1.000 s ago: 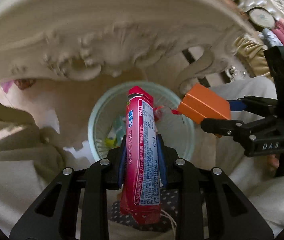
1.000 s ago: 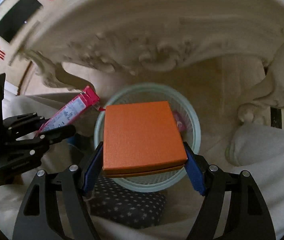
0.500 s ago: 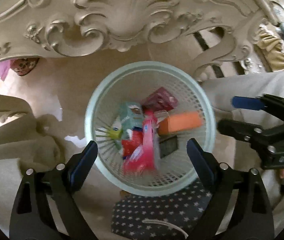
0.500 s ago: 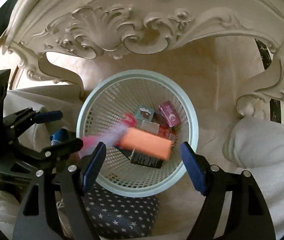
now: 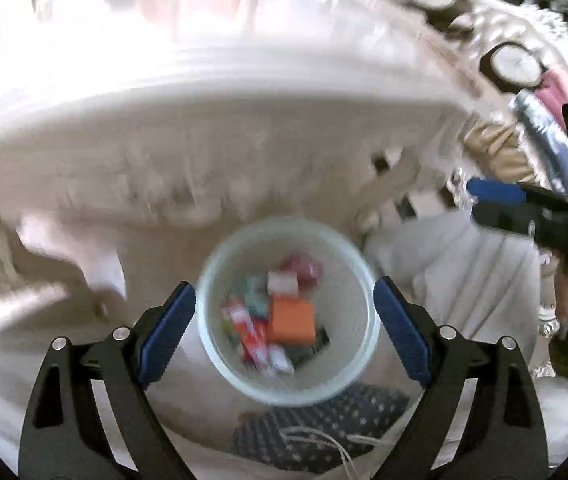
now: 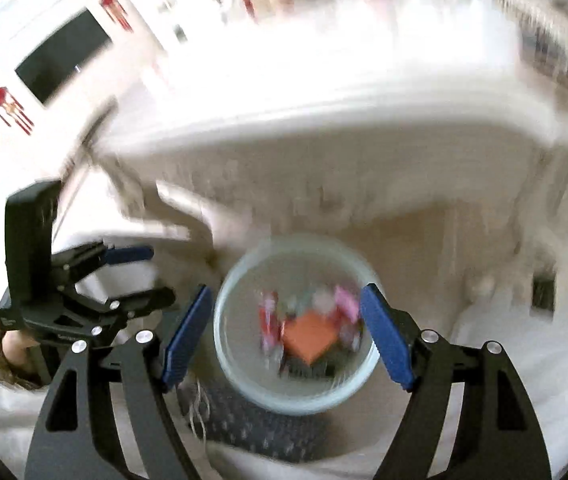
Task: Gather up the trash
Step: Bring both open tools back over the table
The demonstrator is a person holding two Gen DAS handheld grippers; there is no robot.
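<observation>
A pale green mesh wastebasket (image 5: 220, 344) stands on the floor below both grippers; it also shows in the right wrist view (image 6: 226, 356). Inside lie an orange box (image 5: 289, 322), a red snack packet (image 5: 254, 342) and several other wrappers; the orange box also shows in the right wrist view (image 6: 307, 336). My left gripper (image 5: 284, 328) is open and empty above the basket. My right gripper (image 6: 285, 332) is open and empty above it too. Both views are motion-blurred.
An ornate cream carved table (image 5: 204, 128) arches over the basket, with items blurred on its top. A dark star-patterned cloth (image 5: 323, 436) lies in front of the basket. The person's pale trouser leg (image 5: 463, 280) is to the right.
Both grippers have risen away from the basket, so it looks smaller and the tabletop has come into view. The red packet and the orange box, dropped earlier, now rest in the basket.
</observation>
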